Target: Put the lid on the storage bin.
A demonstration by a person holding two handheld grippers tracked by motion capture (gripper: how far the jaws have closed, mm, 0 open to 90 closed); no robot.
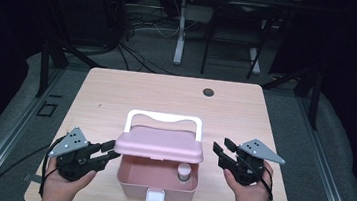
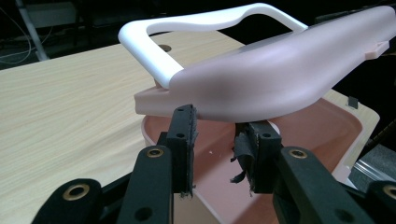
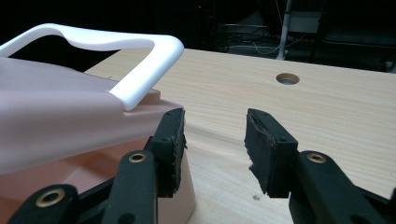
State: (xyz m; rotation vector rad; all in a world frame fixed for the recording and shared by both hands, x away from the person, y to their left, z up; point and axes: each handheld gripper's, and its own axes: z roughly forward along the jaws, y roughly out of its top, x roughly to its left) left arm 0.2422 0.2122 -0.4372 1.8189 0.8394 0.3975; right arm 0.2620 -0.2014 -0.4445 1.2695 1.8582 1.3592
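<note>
A pink box with a white latch is seen near the front edge of the counter, midway between its front corners, its lid raised about halfway and its white handle lying back toward the far edge. The left tongs are spread, with their tips at the lid's left end, just under its rim; in the left gripper view the lid appears propped on or just above the pads, though contact cannot be confirmed. The right tongs are spread as well and are held just beside the lid's right end, nothing being pinched. Since the lid is gripped by neither pair, it is judged likely to drop shut if the left tongs are withdrawn or slip. A small white-capped jar stands inside at the right and could be knocked over. The light box could also be slid or tipped by an uneven push from one side.
</note>
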